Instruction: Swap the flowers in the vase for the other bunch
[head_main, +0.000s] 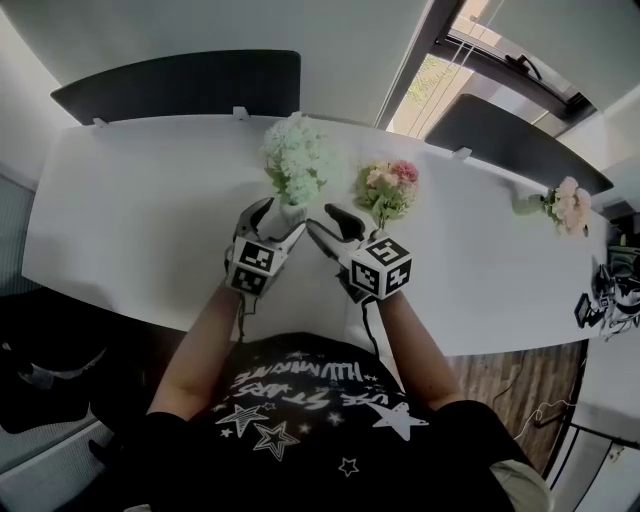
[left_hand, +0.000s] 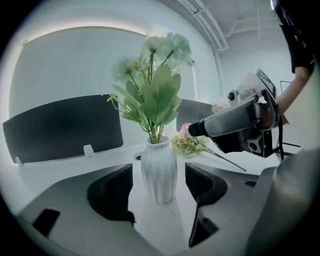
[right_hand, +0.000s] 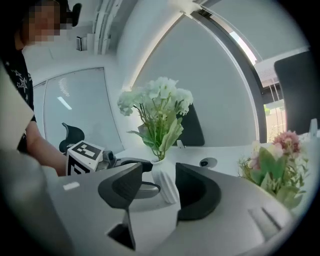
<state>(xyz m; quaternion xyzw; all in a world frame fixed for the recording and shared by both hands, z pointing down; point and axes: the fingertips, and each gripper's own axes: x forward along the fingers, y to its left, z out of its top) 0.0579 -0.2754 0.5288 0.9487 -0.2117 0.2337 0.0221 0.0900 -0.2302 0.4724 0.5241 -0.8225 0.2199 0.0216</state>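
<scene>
A white ribbed vase (left_hand: 159, 170) holds a white-and-green bunch (head_main: 295, 165) near the middle of the white table (head_main: 140, 220). My left gripper (left_hand: 159, 176) is open, and the vase stands between its jaws with a gap on each side. My right gripper (right_hand: 159, 182) comes in from the right, also open, with the vase (right_hand: 165, 181) in the gap just past its jaws. In the head view both grippers, the left (head_main: 283, 216) and the right (head_main: 325, 222), meet at the vase's foot. A pink-and-green bunch (head_main: 388, 190) lies on the table just right of the vase.
A second pink bunch (head_main: 568, 205) lies at the table's far right end. Dark partition screens (head_main: 180, 85) stand along the far edge. A round cable hole (right_hand: 207, 162) sits behind the vase. The person's body is close to the near table edge.
</scene>
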